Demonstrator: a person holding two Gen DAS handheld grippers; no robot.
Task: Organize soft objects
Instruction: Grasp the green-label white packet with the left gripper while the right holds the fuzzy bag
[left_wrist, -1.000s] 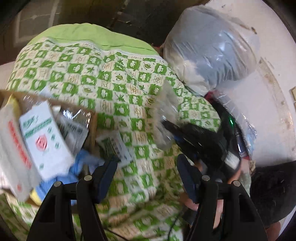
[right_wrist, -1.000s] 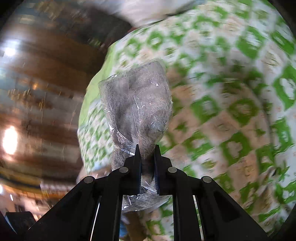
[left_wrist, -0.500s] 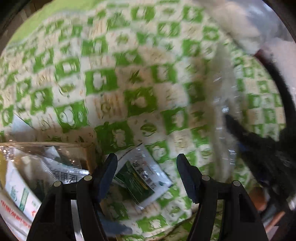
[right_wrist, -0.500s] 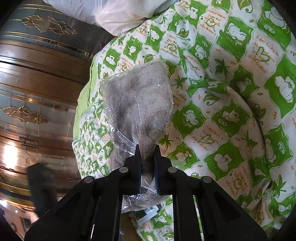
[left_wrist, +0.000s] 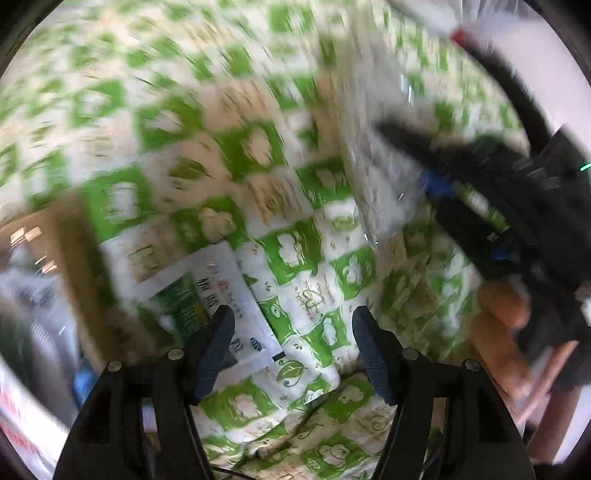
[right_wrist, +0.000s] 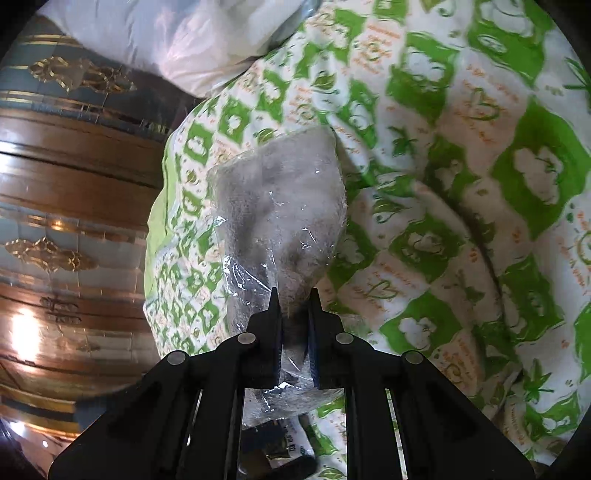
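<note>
In the right wrist view my right gripper (right_wrist: 293, 295) is shut on a grey fluffy cloth wrapped in clear plastic (right_wrist: 280, 206), held above the green-and-white patterned quilt (right_wrist: 461, 184). The blurred left wrist view shows my left gripper (left_wrist: 291, 317) open, pointing steeply down over the quilt (left_wrist: 314, 258). A flat white-and-green packet (left_wrist: 214, 295) lies on the quilt at the left fingertip (left_wrist: 221, 325). The right gripper (left_wrist: 480, 177) and the clear-wrapped cloth (left_wrist: 369, 147) appear at the upper right of that view, with a hand (left_wrist: 495, 325) below.
A cardboard box (left_wrist: 70, 236) with several packets stands at the quilt's left side. A large white plastic-wrapped bundle (right_wrist: 177, 40) rests at the quilt's far end. Ornate wooden furniture (right_wrist: 66, 184) runs along the left of the right wrist view.
My left gripper has dropped and tipped down toward the quilt, so the white-and-green packet now lies at its left fingertip. My right gripper keeps its hold on the wrapped cloth and has shifted slightly.
</note>
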